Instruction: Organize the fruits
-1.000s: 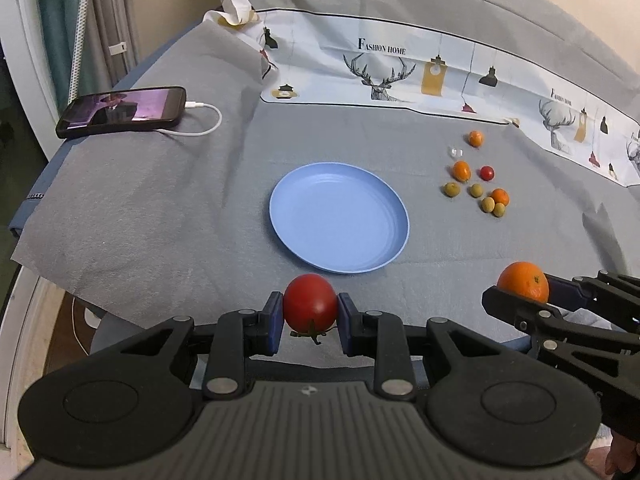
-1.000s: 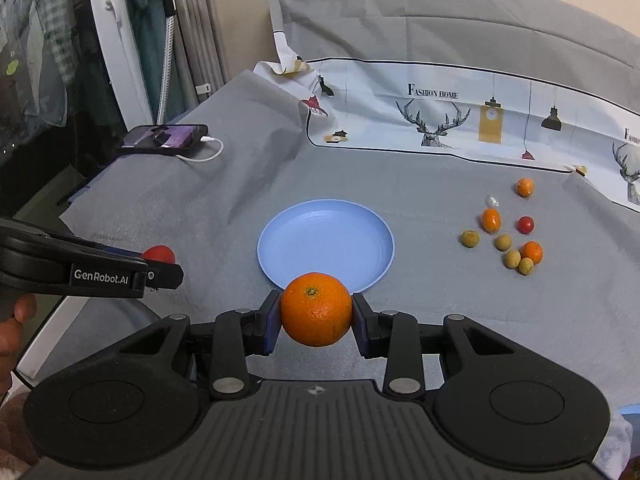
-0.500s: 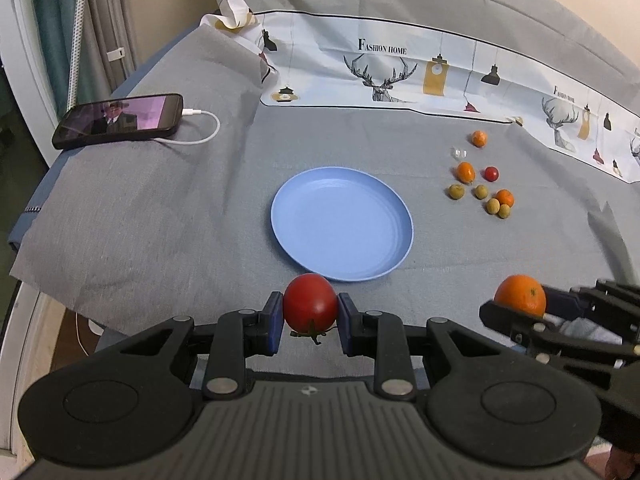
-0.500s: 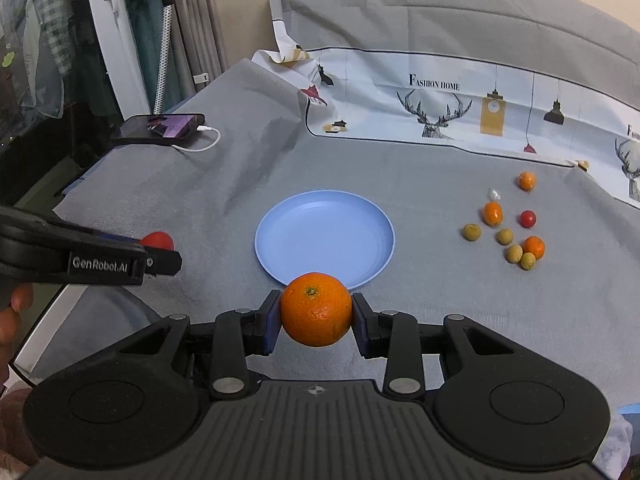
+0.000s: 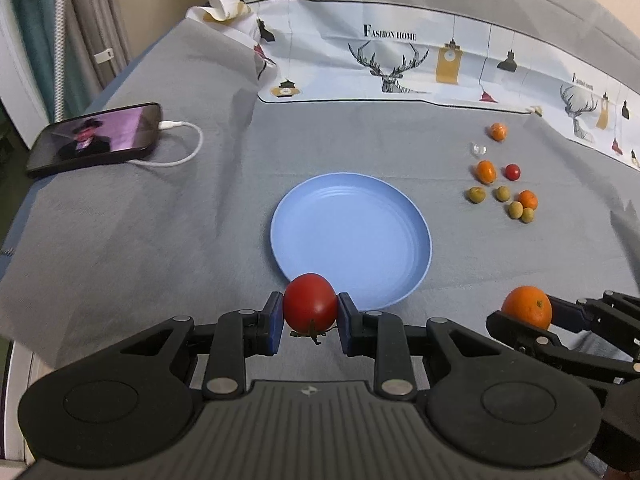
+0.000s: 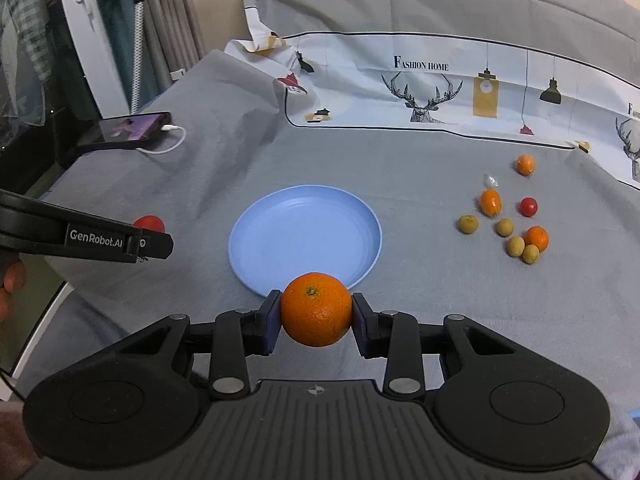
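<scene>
Two fruits are in transit: the left claw [image 5: 310,329] is clamped on a red tomato [image 5: 310,306], the right claw [image 6: 316,329] on an orange [image 6: 316,309], both poised at the near rim of the empty blue plate [image 5: 416,224]. Judged step: delivery to the plate; next, carry each over the dish, lower, release. Small fruits [image 6: 505,227] lie well apart, far right; a phone [image 5: 96,140] far left. The counter's near left edge [image 5: 24,332] is close; approach room is open.
</scene>
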